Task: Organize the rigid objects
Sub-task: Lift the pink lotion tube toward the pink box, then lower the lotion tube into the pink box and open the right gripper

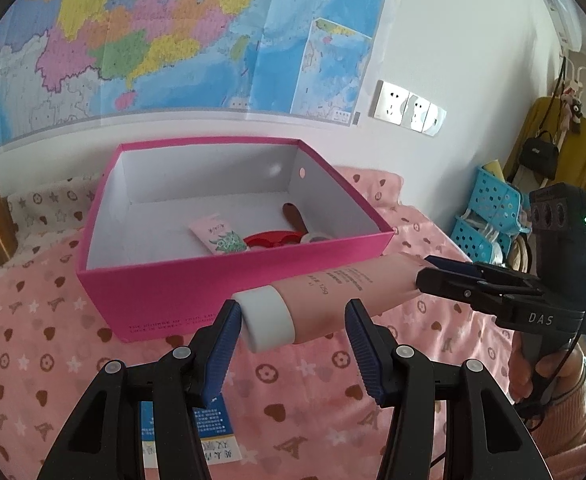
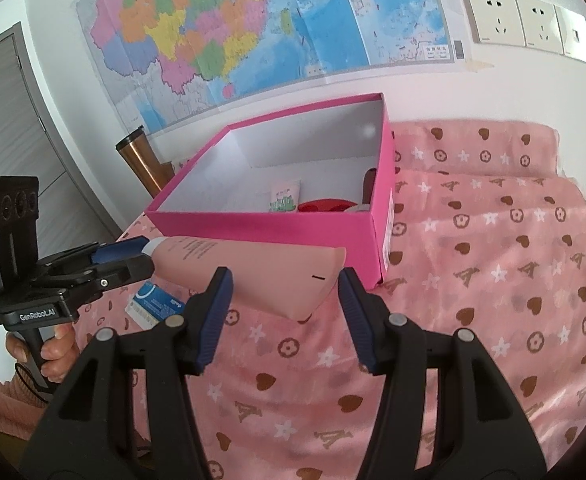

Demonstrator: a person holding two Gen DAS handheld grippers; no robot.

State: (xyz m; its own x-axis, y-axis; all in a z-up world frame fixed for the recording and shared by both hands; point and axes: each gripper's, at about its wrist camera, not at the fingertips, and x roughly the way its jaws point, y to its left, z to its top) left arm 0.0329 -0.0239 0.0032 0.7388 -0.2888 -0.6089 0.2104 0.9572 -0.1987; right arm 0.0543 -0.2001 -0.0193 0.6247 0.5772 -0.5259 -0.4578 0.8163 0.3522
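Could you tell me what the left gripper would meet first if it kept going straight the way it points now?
Most likely the white cap of the pink tube between its open jaws, then the pink box behind; depth is uncertain.

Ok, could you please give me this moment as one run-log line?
left gripper: open, at white cap | right gripper: open, at crimped end | pink plastic tube: in front of open magenta cardboard box

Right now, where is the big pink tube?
In both wrist views the big pink tube lies lengthwise between the two grippers, just in front of the pink box, above the pink blanket.
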